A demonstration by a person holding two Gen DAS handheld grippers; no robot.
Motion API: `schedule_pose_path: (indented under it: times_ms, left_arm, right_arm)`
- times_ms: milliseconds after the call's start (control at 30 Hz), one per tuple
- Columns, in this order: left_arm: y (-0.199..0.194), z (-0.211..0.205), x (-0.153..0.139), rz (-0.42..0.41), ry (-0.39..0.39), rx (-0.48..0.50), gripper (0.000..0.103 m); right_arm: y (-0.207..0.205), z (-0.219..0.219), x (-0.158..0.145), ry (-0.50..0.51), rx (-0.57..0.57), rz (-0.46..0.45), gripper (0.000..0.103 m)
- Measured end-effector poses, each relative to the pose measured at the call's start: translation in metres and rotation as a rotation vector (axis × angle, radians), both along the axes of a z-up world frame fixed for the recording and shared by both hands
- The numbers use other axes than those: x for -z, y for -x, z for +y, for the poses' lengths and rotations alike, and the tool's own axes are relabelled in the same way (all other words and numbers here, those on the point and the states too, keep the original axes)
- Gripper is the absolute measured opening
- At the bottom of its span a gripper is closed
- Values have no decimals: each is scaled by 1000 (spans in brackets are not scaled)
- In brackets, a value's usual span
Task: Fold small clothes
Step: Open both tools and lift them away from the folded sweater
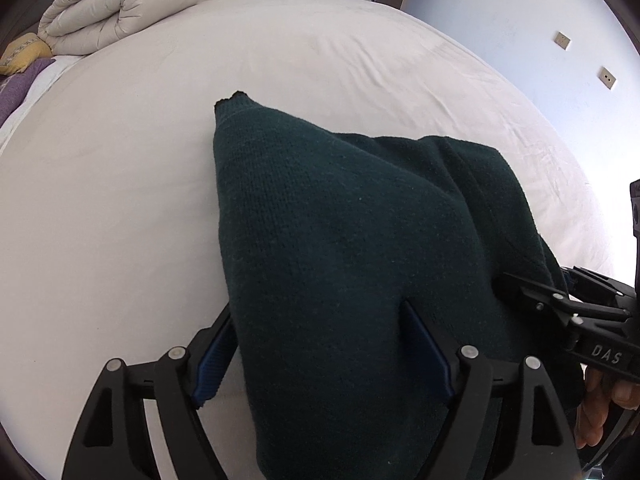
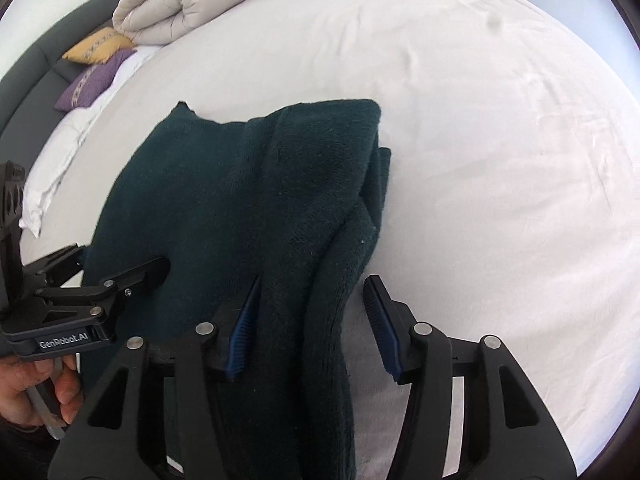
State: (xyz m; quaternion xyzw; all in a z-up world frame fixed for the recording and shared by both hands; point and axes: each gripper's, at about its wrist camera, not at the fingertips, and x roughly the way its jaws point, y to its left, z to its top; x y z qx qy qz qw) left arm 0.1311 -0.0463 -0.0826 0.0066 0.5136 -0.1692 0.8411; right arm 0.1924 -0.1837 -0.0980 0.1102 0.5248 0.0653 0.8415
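A dark green knitted sweater (image 1: 340, 240) lies bunched on the white bed sheet (image 1: 120, 200). It also shows in the right wrist view (image 2: 248, 200), with a folded edge on its right side. My left gripper (image 1: 316, 344) is open, its blue-padded fingers either side of the sweater's near end, which drapes between them. My right gripper (image 2: 312, 312) is open too, with the sweater's near right edge lying between its fingers. Each gripper shows at the edge of the other's view, the right one (image 1: 568, 312) and the left one (image 2: 100, 296), both at the sweater's near edge.
A rolled beige duvet (image 1: 120, 4) lies at the far left of the bed, with yellow (image 2: 100, 46) and purple (image 2: 94, 78) cushions and a white pillow (image 2: 60, 164) by a dark headboard (image 2: 36, 64). Wall and doors stand beyond the bed's far edge.
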Motion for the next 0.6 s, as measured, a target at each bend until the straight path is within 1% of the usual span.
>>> schedule_pose_path:
  times_ms: [67, 167, 200, 267, 300, 367, 400, 433, 467, 500, 533, 567, 600]
  left_arm:
    - [9, 5, -1, -23, 7, -5, 83]
    - [21, 13, -11, -54, 22, -42, 83]
    - [22, 15, -16, -77, 14, -58, 82]
    - [36, 19, -30, -136, 6, -82, 82]
    - [42, 16, -37, -171, 10, -93, 83]
    - [60, 17, -56, -279, -5, -123, 89]
    - [74, 18, -69, -352, -18, -136, 96]
    - [89, 18, -83, -440, -29, -146, 103]
    - [105, 17, -96, -531, -43, -158, 103]
    - [125, 22, -112, -626, -60, -172, 103]
    - [140, 21, -125, -708, -77, -187, 103]
    - [152, 19, -138, -777, -98, -206, 103]
    - [147, 16, -155, -831, -123, -223, 103]
  right_arm:
    - [13, -15, -8, -40, 41, -34, 51]
    - [39, -30, -19, -51, 85, -96, 51]
    - [45, -35, -21, -54, 102, -117, 51]
    - [56, -41, -35, -41, 138, -160, 51]
    - [82, -56, -46, -38, 150, -186, 51]
    - [107, -61, -65, -21, 171, -252, 51]
    - [132, -74, -74, -6, 176, -293, 51]
    - [143, -73, -85, 14, 181, -336, 51]
    - [153, -74, -97, 35, 187, -381, 51]
    - [173, -85, -113, 53, 196, -425, 53]
    - [186, -90, -129, 71, 208, -474, 57]
    - [199, -92, -145, 84, 221, -526, 66]
    - [209, -91, -158, 95, 237, -593, 77]
